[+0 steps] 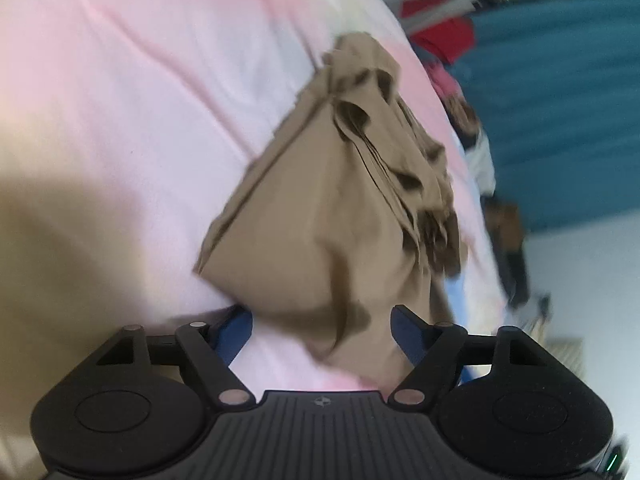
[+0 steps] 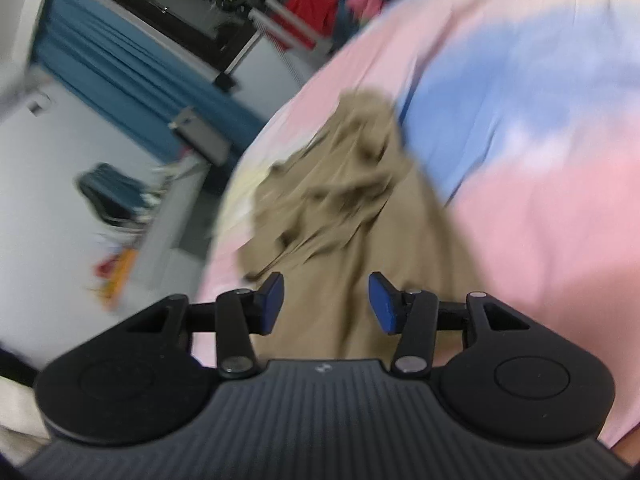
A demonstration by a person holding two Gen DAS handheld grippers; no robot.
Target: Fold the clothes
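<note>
A tan garment lies crumpled on a pink and blue bedsheet. In the left wrist view its near corner hangs between the blue pads of my left gripper, which stands wide open, not clamped on the cloth. In the right wrist view the same tan garment stretches away from my right gripper. That gripper is open too, with the cloth lying under and between its blue pads. Both views are motion blurred.
The bed's edge runs along the right of the left view, with a teal curtain and red clothes beyond. The right view shows a teal curtain, a metal rack and floor clutter at left.
</note>
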